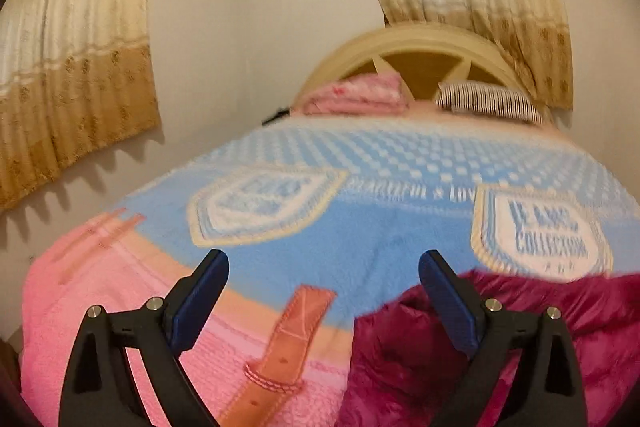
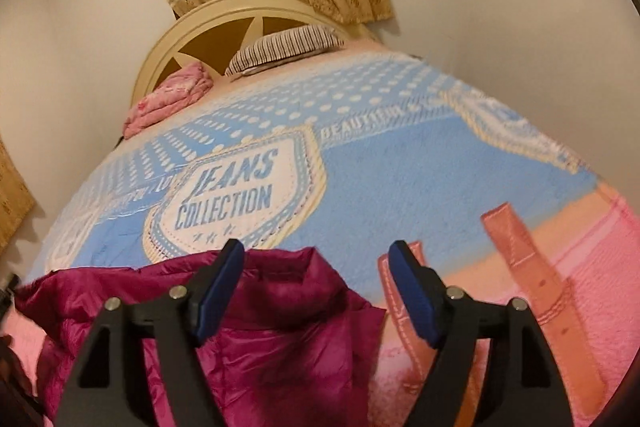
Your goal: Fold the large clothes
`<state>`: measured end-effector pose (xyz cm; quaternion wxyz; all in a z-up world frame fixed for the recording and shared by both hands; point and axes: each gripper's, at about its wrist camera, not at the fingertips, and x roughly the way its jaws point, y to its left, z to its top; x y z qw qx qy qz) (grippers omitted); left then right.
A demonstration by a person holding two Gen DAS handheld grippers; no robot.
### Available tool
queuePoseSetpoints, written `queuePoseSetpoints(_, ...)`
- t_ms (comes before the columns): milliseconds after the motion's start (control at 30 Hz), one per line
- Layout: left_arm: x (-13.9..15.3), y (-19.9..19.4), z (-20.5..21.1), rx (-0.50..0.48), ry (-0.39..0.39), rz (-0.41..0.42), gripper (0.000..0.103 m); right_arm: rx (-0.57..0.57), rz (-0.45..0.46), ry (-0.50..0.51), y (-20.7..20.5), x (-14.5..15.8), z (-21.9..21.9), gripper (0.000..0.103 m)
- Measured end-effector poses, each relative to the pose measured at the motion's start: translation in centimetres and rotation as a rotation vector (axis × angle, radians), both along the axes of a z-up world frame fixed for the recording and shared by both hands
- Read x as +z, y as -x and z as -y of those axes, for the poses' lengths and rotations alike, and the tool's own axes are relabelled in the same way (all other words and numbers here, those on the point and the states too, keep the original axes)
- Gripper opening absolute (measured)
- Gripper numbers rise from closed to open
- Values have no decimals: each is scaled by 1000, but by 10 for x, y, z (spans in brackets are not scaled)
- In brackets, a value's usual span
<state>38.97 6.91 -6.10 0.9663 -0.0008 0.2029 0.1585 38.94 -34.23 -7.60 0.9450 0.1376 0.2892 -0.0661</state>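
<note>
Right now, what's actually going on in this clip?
A person is holding a two-finger gripper in each hand over a bed covered with a blue and pink blanket. A crumpled magenta jacket lies at the near edge, not yet folded. Both the left gripper and the right gripper are open and hold nothing; the right one hovers over the jacket's bunched top, while the left is beside it, over the blanket. A pink folded cloth and a striped pillow sit by the headboard.
</note>
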Motion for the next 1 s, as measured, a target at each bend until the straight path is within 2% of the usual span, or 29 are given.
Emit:
queuePoseSetpoints(67,5,10,7,-18,11,37,96,43,12,44,7,6,-25,78)
queuePoseSetpoints(133,2,15,30,-109,1,34,97,103,11,75,10,4,-56,78)
queuePoseSetpoints(267,-22,4,71,-146,-131,-30,98,190,-34,155,2,-15,-115,78)
queuePoseSetpoints(367,-45,-20,80,-126,-187,-90,98,194,-56,223,-7,-29,-130,77)
queuePoseSetpoints(433,-56,-38,72,-98,-162,-139,98,175,-71,246,-15,-37,-128,77)
queuePoseSetpoints(633,-91,-72,52,-62,-60,-287,98,139,-142,203,-31,-63,-104,77)
queuePoseSetpoints(833,-108,-80,55,-68,-50,-326,98,140,-145,192,-32,-71,-105,77)
queuePoseSetpoints(1000,-110,-84,55,-78,-35,-353,99,138,-153,170,-37,-76,-103,78)
